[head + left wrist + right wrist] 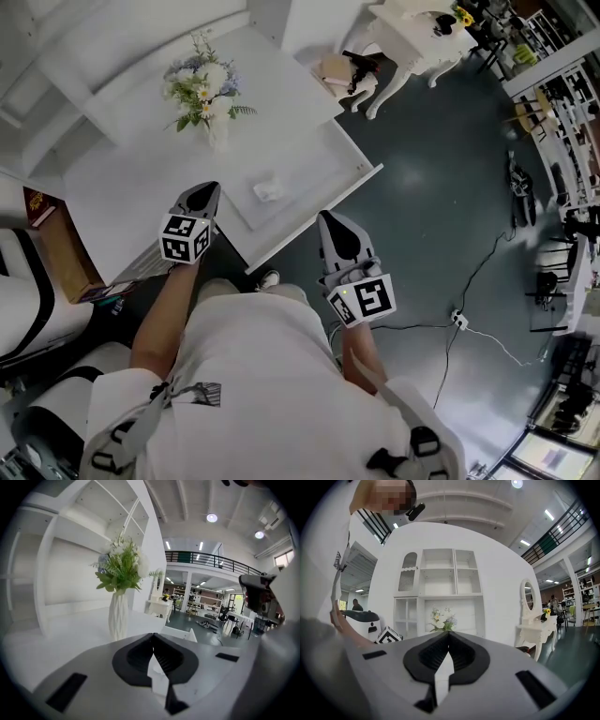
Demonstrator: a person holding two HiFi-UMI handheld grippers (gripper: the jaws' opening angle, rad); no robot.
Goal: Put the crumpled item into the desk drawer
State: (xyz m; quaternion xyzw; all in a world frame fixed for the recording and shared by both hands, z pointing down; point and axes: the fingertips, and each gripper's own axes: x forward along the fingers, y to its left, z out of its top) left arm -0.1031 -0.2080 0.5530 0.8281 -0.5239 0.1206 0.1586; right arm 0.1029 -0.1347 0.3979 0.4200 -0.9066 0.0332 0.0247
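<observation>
A small white crumpled item [268,190] lies inside the pulled-out drawer [330,167] of the white desk [122,178]. My left gripper [207,188] hovers over the desk's front edge, just left of the drawer, its jaws shut with nothing between them [153,637]. My right gripper [328,218] hangs past the drawer's front rim, over the dark floor, jaws shut and empty [449,634]. Neither gripper touches the crumpled item. In the left gripper view a corner of the drawer [185,634] shows beyond the jaws.
A white vase of flowers [208,98] stands on the desk behind the drawer, under white shelves [103,47]. A brown book [37,206] sits at the left. On the dark floor are a white dressing table [412,37] and cables [459,321].
</observation>
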